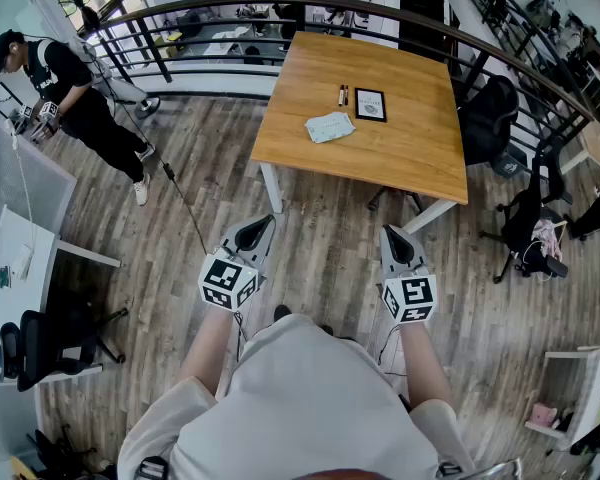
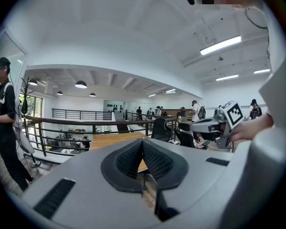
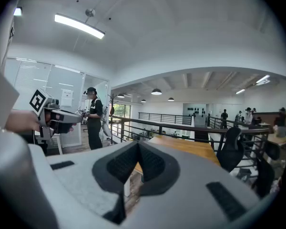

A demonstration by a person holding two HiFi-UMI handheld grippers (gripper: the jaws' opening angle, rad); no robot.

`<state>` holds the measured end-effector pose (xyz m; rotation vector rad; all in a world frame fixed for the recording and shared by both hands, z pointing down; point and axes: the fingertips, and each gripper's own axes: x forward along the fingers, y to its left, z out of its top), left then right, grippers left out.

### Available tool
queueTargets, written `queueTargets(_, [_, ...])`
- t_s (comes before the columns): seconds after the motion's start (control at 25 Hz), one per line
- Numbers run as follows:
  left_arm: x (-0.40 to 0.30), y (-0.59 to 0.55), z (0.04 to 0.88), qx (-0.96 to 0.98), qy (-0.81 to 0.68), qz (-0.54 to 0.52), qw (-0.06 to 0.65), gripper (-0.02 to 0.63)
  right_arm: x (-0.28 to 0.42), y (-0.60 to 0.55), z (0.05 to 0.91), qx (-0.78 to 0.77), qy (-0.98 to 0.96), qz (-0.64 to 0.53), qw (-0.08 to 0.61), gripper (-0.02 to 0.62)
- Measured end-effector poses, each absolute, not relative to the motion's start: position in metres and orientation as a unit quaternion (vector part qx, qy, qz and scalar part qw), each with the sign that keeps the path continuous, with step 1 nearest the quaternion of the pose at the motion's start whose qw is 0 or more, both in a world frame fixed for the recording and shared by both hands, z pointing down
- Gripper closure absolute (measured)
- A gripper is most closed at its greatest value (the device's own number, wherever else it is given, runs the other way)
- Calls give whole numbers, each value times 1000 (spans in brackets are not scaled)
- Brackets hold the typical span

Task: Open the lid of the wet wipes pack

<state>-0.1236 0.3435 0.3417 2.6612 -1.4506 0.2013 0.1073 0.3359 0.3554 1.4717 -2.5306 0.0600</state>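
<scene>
A pale blue-green wet wipes pack (image 1: 330, 126) lies flat on the wooden table (image 1: 410, 143), well ahead of both grippers. My left gripper (image 1: 263, 224) and my right gripper (image 1: 391, 234) are held side by side over the wooden floor, short of the table, both shut and empty. In the left gripper view the black pads (image 2: 153, 159) meet with nothing between them, and the right gripper (image 2: 218, 125) shows off to the side. The right gripper view shows its pads (image 3: 151, 163) closed too, with the table (image 3: 190, 147) beyond. The pack is not visible in either gripper view.
Two markers (image 1: 342, 95) and a dark tablet (image 1: 370, 104) lie beside the pack. Black office chairs (image 1: 495, 118) stand right of the table. A curved black railing (image 1: 280, 8) runs behind it. A person in black (image 1: 70, 103) stands at far left near a white desk (image 1: 20, 258).
</scene>
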Motion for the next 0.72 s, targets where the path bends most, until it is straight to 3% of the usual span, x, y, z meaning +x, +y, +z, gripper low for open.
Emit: queueTargets(0.72, [-121, 342, 347, 886, -455, 71, 56, 612, 103, 338, 356, 491, -865, 27, 102, 593])
